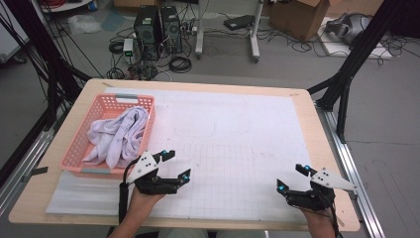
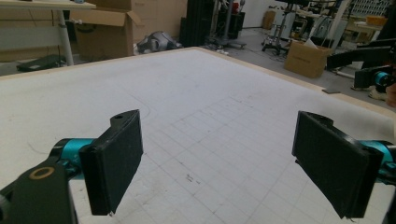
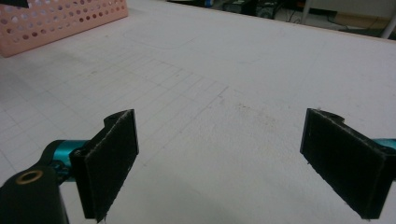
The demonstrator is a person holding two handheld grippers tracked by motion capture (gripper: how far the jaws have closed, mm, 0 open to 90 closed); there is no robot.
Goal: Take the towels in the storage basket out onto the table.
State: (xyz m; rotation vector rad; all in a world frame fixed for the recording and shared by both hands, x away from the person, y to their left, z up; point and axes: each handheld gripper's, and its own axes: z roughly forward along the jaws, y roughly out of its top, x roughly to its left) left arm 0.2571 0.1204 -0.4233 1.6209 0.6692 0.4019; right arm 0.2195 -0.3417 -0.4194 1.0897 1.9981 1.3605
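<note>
A pink plastic basket (image 1: 83, 144) stands at the table's left side with a pale lavender cloth (image 1: 119, 133) bundled inside it. My left gripper (image 1: 177, 165) hovers just right of the basket's near corner, jaws wide open and nothing between them. In the left gripper view the left gripper (image 2: 217, 161) looks over bare gridded mat. My right gripper (image 1: 293, 178) is near the front right of the table, also open and holding nothing. The right gripper view shows the right gripper (image 3: 219, 163) over the mat, with the basket (image 3: 56, 21) far off at the upper left.
A white gridded mat (image 1: 233, 144) covers most of the wooden table (image 1: 317, 119). On the floor beyond the table stand computer towers (image 1: 158, 32) with tangled cables and cardboard boxes (image 1: 302, 17). Black frame posts (image 1: 346, 74) rise at the right.
</note>
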